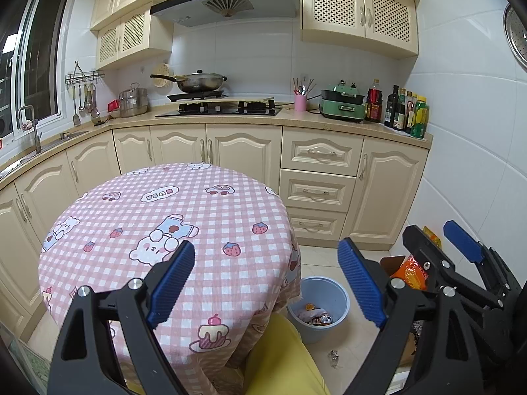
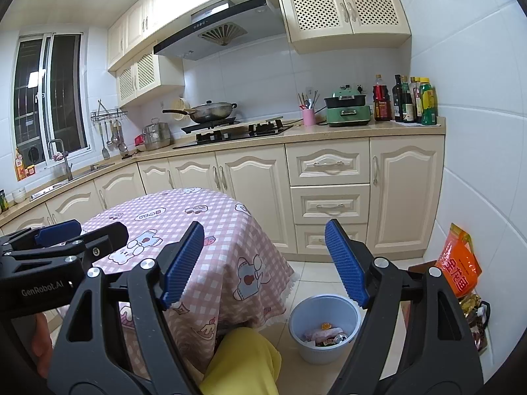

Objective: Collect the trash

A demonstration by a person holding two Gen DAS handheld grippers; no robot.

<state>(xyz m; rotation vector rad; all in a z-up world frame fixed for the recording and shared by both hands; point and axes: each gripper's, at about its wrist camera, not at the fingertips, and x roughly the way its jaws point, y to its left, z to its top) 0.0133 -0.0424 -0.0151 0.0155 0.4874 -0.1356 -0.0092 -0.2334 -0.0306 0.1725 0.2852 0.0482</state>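
Note:
A pale blue trash bin (image 1: pixel 332 291) stands on the floor right of the table; it holds a can and wrappers. It also shows in the right wrist view (image 2: pixel 321 352). A small crumpled wrapper (image 1: pixel 333 358) lies on the floor in front of the bin. My left gripper (image 1: pixel 266 283) is open and empty, held above the table's right edge. My right gripper (image 2: pixel 263 260) is open and empty, held above the floor between table and bin. The right gripper (image 1: pixel 461 247) also shows at the right of the left wrist view.
A round table with a pink checked cloth (image 1: pixel 158 230) fills the near left. Cream cabinets (image 1: pixel 319 181), a stove with a wok (image 1: pixel 197 82) and bottles (image 1: pixel 405 108) line the back. An orange bag (image 2: pixel 457 263) and a box sit by the right wall. A yellow-clad knee (image 2: pixel 240 358) is below.

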